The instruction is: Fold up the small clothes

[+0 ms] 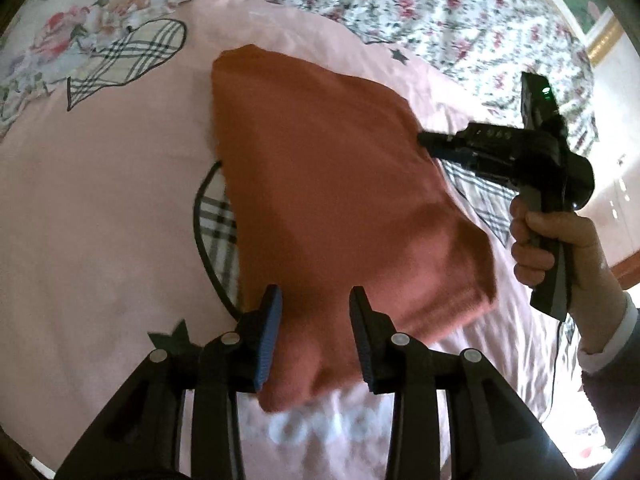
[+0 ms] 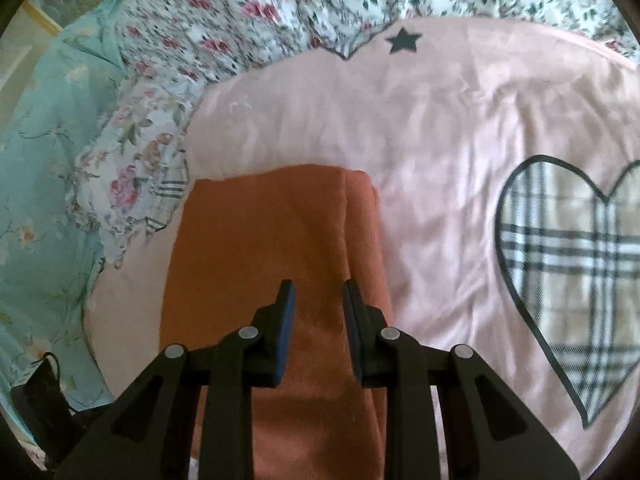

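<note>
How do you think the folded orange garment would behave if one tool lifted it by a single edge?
The orange garment would probably flop and unfold: it is soft knit cloth lying in loose layers, with one fold visible in the right wrist view. It looks light. Its fuzzy surface likely grips the pink bedspread rather than sliding.

Matt, seemingly fleecy orange garment (image 1: 328,184)

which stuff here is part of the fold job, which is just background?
In the job:
- orange garment, part folded on the bed
- left gripper, fingers open over its near edge
- right gripper, fingers open above it

Just lying about:
- pink cover with plaid hearts, under the garment
- floral quilt
- teal sheet
- black device at the bed edge
</note>
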{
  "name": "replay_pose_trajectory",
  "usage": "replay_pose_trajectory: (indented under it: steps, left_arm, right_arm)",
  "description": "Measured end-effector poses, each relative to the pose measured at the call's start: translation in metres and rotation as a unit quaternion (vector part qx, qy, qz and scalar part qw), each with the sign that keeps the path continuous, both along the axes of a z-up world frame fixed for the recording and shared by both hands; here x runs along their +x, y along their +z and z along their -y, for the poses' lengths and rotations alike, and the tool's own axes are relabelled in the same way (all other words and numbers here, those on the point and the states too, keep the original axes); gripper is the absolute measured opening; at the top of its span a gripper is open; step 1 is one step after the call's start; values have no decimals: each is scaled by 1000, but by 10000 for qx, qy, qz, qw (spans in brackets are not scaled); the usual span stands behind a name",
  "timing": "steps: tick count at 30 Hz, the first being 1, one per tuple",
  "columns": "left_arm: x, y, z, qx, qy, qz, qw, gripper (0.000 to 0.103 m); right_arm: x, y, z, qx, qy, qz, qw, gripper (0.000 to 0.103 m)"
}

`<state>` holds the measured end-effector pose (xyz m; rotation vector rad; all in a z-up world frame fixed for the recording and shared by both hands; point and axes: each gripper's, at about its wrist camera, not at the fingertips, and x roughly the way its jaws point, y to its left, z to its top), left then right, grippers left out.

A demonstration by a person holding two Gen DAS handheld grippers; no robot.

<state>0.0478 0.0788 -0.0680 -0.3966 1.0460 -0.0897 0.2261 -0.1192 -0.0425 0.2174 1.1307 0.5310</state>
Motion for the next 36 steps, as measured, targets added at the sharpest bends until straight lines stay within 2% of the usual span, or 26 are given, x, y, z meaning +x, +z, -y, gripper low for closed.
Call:
replay_pose_trajectory:
  steps: [3,8,15,18,20,25,27,28,31,36]
  left_arm:
    - [12,-9,0,174,6,-172,9997,35]
    - [14,-6,6,375,-107,-184,9991,42]
    - [-3,-1,8,317,-123,-150,9993,46]
    - [-16,1,10,360,-187,-149,9991,48]
    - [-21,0,9,348,-207,-166,9990,50]
    - [-30,-14,8,456,-337,-362,9977,50]
    - [-35,-17,8,518,-394,-398,9971,50]
    - [-37,-17,8,534,-429,-396,9969,50]
    - [-48,-12,9,611,-516,-315,9963,51]
    - [-65,1,5,776,-567,-151,9953,58]
  right_arm:
    - [11,-19,1,-150,-19,-190,9997,24]
    - [3,-7,11,-161,-115,-78,9998,24]
    - [-56,28,18,147,194,164,9996,26]
    - [-89,30,16,236,469,159,9985,26]
    - [-105,20,17,81,543,104,9984,26]
    - [-126,-19,42,-621,162,-304,9975,26]
    - [-128,-26,55,-692,-63,-389,9968,26]
    - [-130,-26,61,-806,-199,-390,9958,26]
    - [-141,-17,73,-551,-418,-378,9969,26]
    - [-165,12,71,-356,-381,70,9986,27]
